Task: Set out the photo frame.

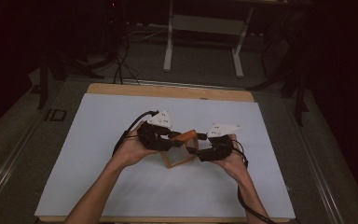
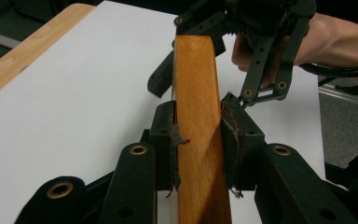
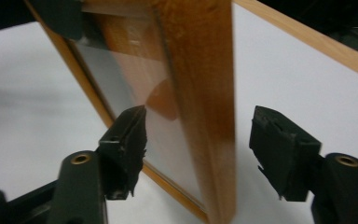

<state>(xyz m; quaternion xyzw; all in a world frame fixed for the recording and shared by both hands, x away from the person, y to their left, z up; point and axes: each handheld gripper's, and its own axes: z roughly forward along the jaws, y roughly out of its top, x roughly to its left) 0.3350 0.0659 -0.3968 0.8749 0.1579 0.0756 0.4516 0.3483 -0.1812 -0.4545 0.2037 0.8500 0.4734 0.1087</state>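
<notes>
Forearms: both come in from the bottom of the high view and meet around the middle of the frame.
Left gripper [image 2: 198, 140]: clamped tight on the wooden frame [image 2: 198, 116]; in its own view both pads press the frame's edge at lower centre.
Right gripper [image 3: 198, 154]: jaws spread, with the frame's side bar standing between them. Neither pad touches the wood in its own view, gap on both sides, wider at the right.
Wooden frame: small picture-frame sort of thing with a glassy pane, sitting mid-frame in the high view [image 1: 179, 151] between the two hands. Looks like it's tilted with its lower edge near the sheet, but that shot's too dark to be sure it rests there.
Right gripper from the left gripper view [image 2: 261, 56]: upper right of frame, just past the far end of the wood.
White sheet [image 1: 121, 140]: covers most of the tabletop.
Table [image 1: 168, 90]: bare wooden strip along the far edge, upper middle.
Floor behind: grey table legs [image 1: 168, 42] and some cables [image 1: 121, 60] at the top of the frame, pretty murky.
</notes>
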